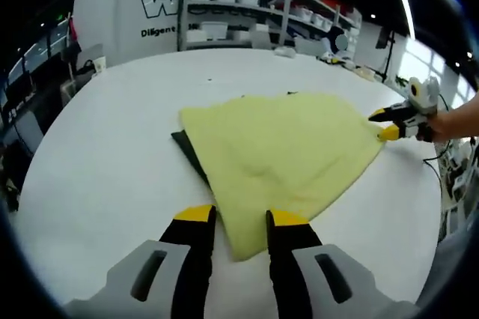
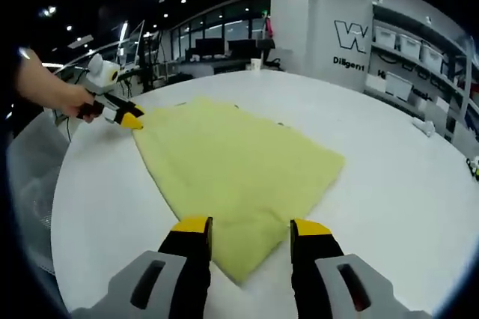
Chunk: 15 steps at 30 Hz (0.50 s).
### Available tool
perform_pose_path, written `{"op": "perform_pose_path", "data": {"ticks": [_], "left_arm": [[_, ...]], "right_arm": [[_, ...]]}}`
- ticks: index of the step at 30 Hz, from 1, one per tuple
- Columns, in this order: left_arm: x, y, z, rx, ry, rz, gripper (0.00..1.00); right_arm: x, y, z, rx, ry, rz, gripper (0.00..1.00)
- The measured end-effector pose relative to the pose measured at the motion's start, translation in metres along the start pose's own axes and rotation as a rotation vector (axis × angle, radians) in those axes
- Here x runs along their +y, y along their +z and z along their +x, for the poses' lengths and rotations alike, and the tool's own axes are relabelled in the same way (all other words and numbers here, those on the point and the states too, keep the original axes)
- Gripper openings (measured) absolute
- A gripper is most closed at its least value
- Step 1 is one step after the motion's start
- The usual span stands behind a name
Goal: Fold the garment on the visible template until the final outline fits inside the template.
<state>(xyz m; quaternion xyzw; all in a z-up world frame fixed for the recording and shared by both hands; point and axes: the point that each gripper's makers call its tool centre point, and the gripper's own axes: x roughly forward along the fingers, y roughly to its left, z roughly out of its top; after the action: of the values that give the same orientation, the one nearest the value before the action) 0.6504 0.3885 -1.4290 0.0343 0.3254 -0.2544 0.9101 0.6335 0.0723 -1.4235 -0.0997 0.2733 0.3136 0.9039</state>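
My left gripper (image 1: 241,223) stood with jaws spread either side of the near corner of the yellow garment (image 1: 284,154), which lay on the white table (image 1: 105,177), gripping nothing. My right gripper (image 1: 391,126) met the cloth's far corner, its yellow tips close together at the edge (whether they pinched the fabric I could not tell). In its own view its jaws (image 2: 250,235) stood apart over another corner of the garment (image 2: 232,162). The dark template (image 1: 188,148) peeked from under one edge. I judged the folding partly done: cloth still overhung the template, so further folds remained.
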Motion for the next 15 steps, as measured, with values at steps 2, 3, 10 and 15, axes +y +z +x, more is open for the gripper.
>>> {"op": "perform_pose_path", "data": {"ticks": [2, 3, 10, 15], "left_arm": [[-0.004, 0.004, -0.009, -0.032, 0.000, -0.012, 0.33], [-0.008, 0.004, -0.018, -0.046, 0.001, -0.007, 0.35], [-0.040, -0.008, -0.061, -0.109, -0.026, 0.037, 0.52], [-0.057, -0.017, -0.083, -0.148, -0.033, 0.030, 0.64]], "right_arm": [[0.004, 0.004, -0.009, -0.027, -0.014, 0.033, 0.42], [0.005, 0.006, -0.012, -0.036, -0.020, 0.045, 0.44], [0.027, 0.007, -0.042, -0.073, -0.052, 0.129, 0.54], [0.049, 0.014, -0.060, -0.110, -0.054, 0.154, 0.63]]}}
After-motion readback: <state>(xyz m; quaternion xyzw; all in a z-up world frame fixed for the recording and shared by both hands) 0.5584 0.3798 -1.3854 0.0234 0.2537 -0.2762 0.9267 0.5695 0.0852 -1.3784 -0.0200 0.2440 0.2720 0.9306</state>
